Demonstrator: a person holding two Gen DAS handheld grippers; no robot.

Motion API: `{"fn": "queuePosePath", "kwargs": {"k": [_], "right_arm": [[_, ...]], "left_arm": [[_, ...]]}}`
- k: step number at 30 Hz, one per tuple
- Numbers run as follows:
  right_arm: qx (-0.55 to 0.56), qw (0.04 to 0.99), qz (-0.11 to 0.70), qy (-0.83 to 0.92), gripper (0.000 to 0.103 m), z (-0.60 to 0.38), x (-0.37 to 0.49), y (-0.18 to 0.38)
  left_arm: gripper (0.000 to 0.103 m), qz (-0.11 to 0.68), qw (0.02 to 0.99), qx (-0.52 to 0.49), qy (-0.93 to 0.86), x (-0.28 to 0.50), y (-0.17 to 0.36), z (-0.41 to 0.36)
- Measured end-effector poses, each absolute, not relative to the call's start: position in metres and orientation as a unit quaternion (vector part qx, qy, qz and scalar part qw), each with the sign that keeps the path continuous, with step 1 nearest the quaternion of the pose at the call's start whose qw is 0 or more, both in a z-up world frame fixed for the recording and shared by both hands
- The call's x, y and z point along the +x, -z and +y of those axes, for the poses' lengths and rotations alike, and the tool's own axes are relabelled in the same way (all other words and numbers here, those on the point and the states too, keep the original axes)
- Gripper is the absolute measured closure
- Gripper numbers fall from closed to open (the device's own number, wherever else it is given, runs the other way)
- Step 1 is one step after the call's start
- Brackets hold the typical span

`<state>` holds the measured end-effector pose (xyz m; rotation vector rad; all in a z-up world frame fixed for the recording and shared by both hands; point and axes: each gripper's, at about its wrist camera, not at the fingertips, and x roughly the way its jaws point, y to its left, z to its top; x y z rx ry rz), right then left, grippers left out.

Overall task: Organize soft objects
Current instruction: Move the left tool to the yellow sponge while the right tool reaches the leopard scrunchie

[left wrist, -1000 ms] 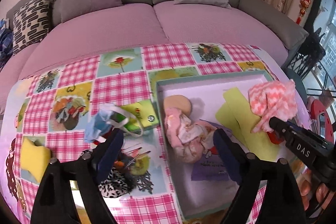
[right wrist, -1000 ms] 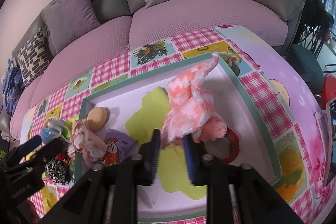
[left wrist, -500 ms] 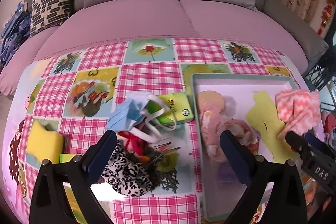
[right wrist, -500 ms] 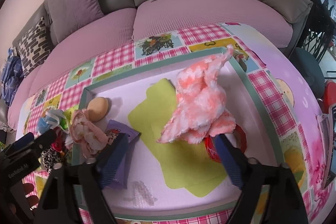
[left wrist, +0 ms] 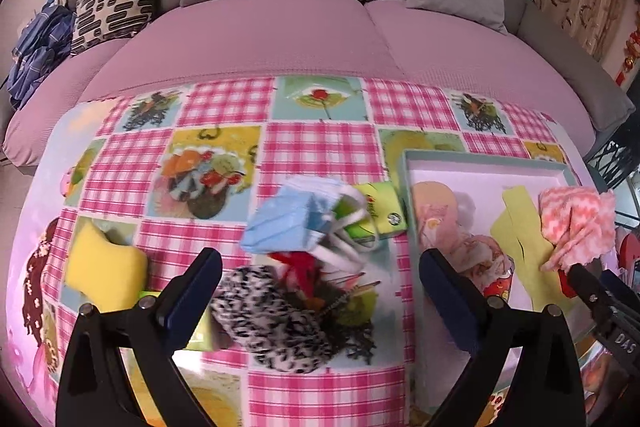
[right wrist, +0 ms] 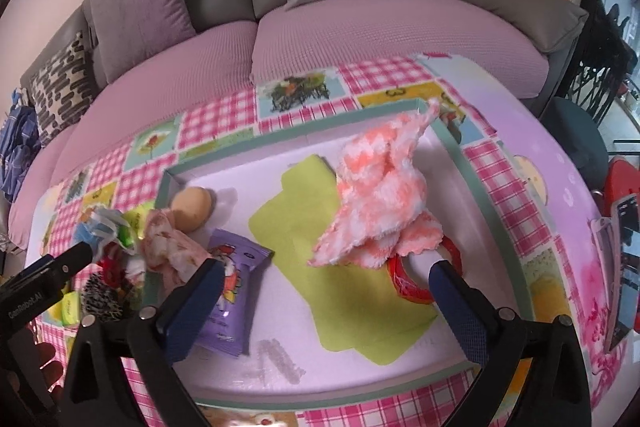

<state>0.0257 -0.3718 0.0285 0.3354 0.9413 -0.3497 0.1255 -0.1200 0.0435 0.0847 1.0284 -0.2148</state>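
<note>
Checked pink tablecloth covers the counter. Left gripper, lower centre, stands wide open and empty above a black-and-white fuzzy cloth. Right gripper has just opened fully, empty; the pink-and-white fluffy towel lies beyond, centre, inside the teal-rimmed tray.

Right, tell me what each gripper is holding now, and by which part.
Nothing is held. The right gripper has just been opening; the pink cloth lies free in the tray. The left gripper hangs open above the spotted cloth.
</note>
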Motion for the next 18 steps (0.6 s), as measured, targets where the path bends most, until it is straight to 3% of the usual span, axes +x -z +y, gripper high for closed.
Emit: {"fn": "queuePosePath", "kwargs": {"k": [11, 18], "right_arm": [[0.126, 0.896, 0.398, 0.153, 0.000, -0.330, 0.022, -0.075], [0.126, 0.900, 0.411, 0.080, 0.000, -0.275, 0.048, -0.066]], "left_arm": [[0.004, 0.454, 0.890, 0.012, 0.044, 0.127, -0.078, -0.039], [0.004, 0.450, 0.892, -0.026, -0.011, 0.127, -0.078, 0.031]]}}
